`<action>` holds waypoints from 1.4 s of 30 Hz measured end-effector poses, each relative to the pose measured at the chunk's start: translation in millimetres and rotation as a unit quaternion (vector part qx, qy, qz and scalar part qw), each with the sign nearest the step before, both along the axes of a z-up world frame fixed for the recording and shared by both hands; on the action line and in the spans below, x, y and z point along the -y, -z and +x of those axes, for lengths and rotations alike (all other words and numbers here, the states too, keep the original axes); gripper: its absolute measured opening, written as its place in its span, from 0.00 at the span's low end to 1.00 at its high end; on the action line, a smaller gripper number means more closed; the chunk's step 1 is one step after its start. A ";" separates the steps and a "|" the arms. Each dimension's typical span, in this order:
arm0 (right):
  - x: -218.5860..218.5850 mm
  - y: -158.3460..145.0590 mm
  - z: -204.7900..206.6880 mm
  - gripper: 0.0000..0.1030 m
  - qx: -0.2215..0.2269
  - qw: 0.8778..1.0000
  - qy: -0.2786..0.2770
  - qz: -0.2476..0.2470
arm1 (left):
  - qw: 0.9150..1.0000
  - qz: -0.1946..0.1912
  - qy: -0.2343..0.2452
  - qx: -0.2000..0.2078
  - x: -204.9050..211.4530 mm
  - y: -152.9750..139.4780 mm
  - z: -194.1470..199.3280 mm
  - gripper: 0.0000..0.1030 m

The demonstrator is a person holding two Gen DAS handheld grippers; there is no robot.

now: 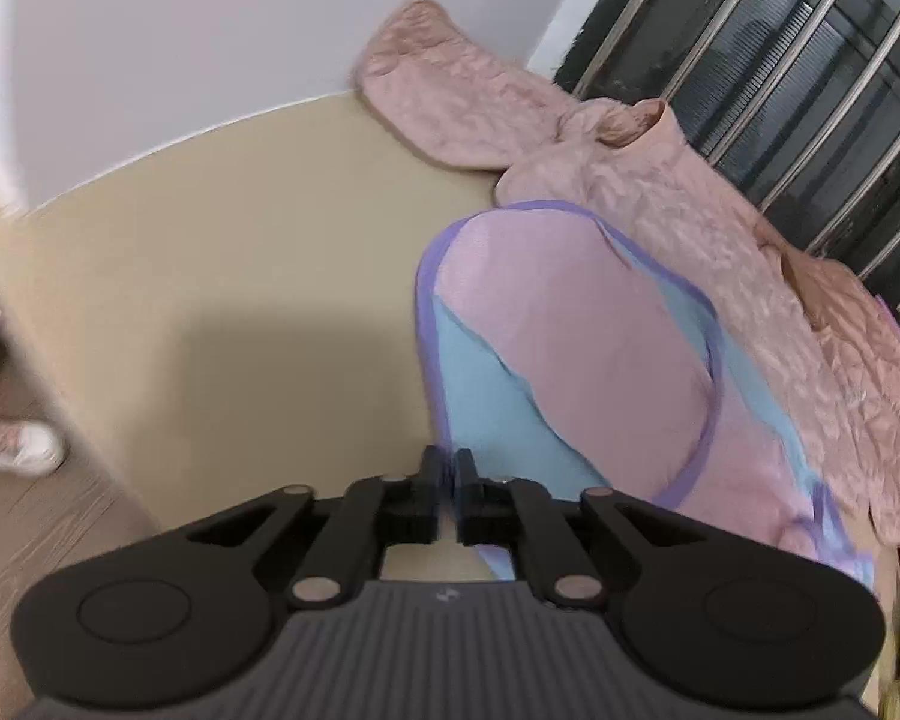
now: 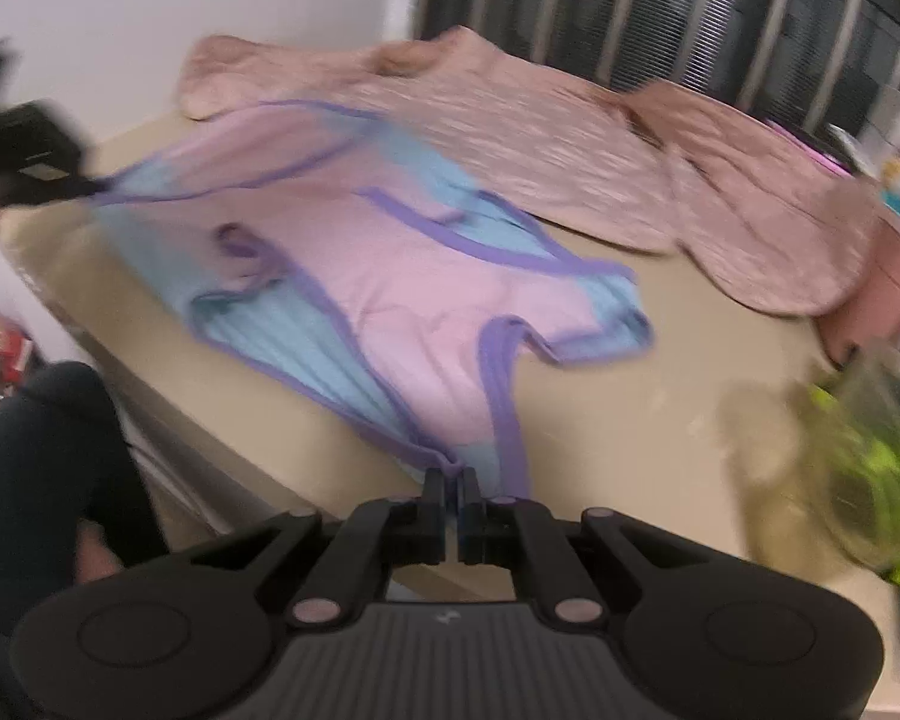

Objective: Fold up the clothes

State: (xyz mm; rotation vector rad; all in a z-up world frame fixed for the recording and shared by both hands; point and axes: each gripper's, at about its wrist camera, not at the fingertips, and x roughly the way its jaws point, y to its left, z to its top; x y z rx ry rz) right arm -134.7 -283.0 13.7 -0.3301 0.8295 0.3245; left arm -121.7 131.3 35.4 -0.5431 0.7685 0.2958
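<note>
Left wrist view: the left gripper (image 1: 448,468) has its two black fingers pinched on the purple-trimmed edge of a pink and light-blue garment (image 1: 570,324), which rises from the beige table (image 1: 240,276). Behind it lies a crumpled pink quilted garment (image 1: 660,192), next to dark window bars (image 1: 780,60). Right wrist view, blurred: the right gripper (image 2: 450,489) pinches another purple-edged corner of the same garment, spread across the table. A yellow-green cloth (image 2: 870,480) lies at the right.
</note>
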 end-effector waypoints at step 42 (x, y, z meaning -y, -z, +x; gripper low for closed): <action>-200.3 2.6 188.7 0.10 -0.007 0.993 -0.075 0.093 | 0.995 0.085 0.050 0.017 -59.9 8.9 34.8 0.05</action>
